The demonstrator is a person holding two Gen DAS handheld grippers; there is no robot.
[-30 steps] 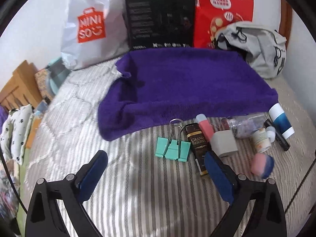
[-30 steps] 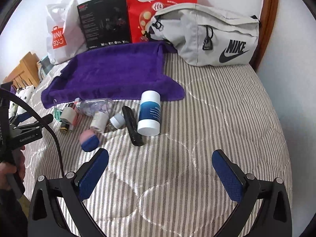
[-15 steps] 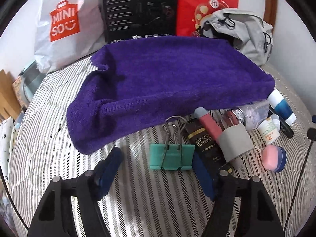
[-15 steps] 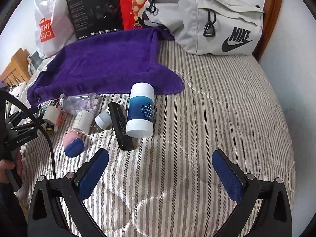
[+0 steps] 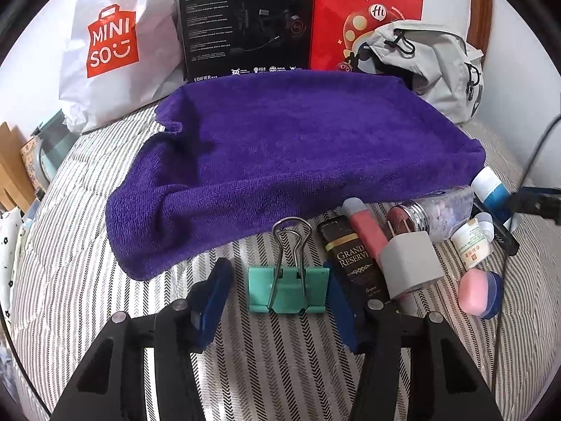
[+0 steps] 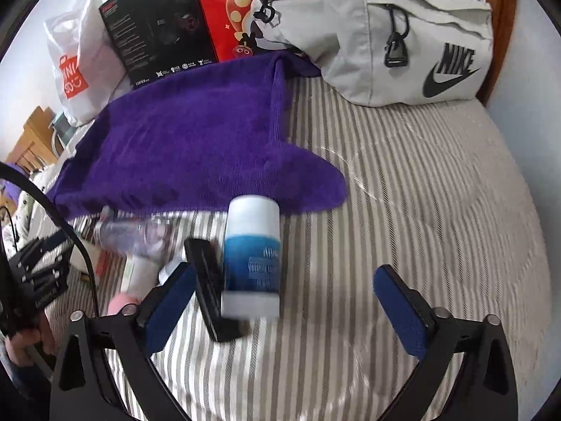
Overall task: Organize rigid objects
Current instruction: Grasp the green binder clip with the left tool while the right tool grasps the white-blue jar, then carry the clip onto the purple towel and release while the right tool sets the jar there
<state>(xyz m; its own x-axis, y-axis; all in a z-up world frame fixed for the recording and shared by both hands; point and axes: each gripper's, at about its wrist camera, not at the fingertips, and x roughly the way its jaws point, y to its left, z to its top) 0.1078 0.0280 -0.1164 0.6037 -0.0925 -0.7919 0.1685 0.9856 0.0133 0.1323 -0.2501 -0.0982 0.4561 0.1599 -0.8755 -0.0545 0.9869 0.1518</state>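
Closer now, the left hand-held gripper [image 5: 277, 293] brackets the green binder clip [image 5: 288, 289], jaws open, while the right hand-held gripper [image 6: 280, 305] gapes empty beside the blue-and-white bottle [image 6: 253, 258] at 12 o'clock.

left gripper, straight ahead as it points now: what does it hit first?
The green binder clip, lying between the open left gripper fingers. Past it comes the purple towel. Depth is a guess from the fisheye.
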